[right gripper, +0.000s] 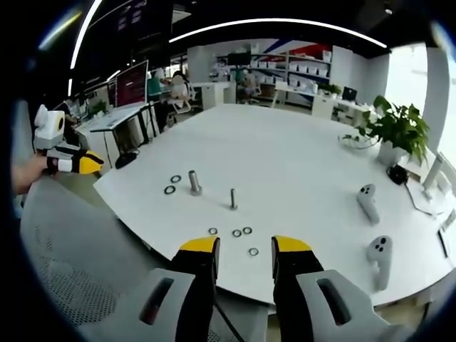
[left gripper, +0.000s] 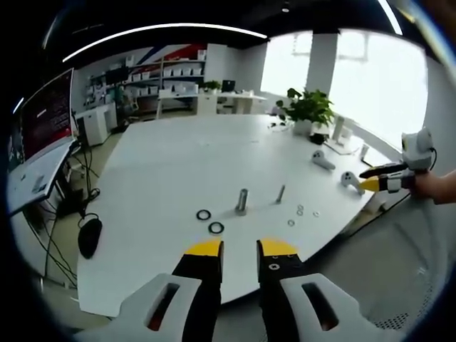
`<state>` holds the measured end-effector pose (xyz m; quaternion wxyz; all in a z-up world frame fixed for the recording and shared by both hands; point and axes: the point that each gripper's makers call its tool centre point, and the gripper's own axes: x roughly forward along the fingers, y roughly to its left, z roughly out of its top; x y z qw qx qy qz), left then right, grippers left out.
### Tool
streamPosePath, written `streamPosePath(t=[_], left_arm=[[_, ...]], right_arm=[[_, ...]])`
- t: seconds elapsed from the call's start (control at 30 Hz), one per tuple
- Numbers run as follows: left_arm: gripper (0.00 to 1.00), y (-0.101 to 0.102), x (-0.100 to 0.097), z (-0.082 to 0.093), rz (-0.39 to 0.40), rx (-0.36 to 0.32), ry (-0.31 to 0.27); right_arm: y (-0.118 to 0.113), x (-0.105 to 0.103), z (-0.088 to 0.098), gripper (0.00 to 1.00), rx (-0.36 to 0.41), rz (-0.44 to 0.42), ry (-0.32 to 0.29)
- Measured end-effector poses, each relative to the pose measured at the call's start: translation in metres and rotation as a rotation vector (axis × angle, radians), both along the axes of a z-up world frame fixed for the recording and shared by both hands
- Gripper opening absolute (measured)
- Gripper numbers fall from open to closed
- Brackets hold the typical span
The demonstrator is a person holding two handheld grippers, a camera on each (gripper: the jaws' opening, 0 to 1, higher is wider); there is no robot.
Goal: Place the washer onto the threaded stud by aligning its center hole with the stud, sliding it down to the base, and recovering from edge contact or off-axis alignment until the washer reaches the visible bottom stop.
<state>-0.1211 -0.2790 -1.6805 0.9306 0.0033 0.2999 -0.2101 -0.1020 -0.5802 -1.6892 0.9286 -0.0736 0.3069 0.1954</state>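
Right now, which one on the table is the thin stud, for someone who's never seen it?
On the white table, find the two upright metal posts near the front edge. The stud is the slimmer one, with four small washers just before it, not the thick bolt.

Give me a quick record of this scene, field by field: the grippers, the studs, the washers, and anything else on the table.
left gripper: open, empty, held off the table edge
right gripper: open, empty, held off the table edge
thick stud: upright on the white table, bare
thin stud: upright, bare
large washers: two, flat beside the thick stud
small washers: four, flat near the thin stud
controllers: two, white
potted plant: far table edge
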Motion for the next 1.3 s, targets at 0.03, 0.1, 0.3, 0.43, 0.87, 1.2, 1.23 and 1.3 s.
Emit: streamPosePath(t=[0.03,0.1,0.3,0.43,0.87,1.2,1.23,1.3], left_arm=[[0.16,0.0001,-0.0002,-0.0001,0.0,0.001,0.001],[0.16,0.0005,0.0002,0.0005,0.002,-0.001,-0.003],[0.16,0.0001,-0.0002,0.0005,-0.001,0.001,0.001],[0.16,0.0003,-0.0004,-0.0002,-0.002,0.002,0.003],[0.16,-0.0009,-0.0011,-0.0008,-0.006,-0.001,0.005],[0.16,0.0001,0.0007,-0.0002,0.002,-0.003,0.003],[0.16,-0.0001,0.0004,-0.0012,0.0,0.001,0.008],[0.16,-0.0006,0.0,-0.0021,-0.005,0.006,0.013]], right_arm=[[0.0,0.0001,0.0001,0.31,0.0,0.001,-0.001],[-0.0005,0.0,0.0007,0.31,-0.001,-0.003,-0.005],[-0.0014,0.0009,0.0015,0.31,0.001,-0.009,-0.008],[0.0001,-0.0003,0.0006,0.31,-0.004,-0.002,-0.001],[0.0006,-0.0008,-0.0012,0.31,-0.002,0.002,0.006],[0.003,-0.0029,-0.0039,0.31,0.002,0.017,0.02],[0.003,-0.003,-0.0051,0.31,0.0,0.018,0.024],[0.0029,-0.0029,-0.0053,0.31,-0.001,0.019,0.029]])
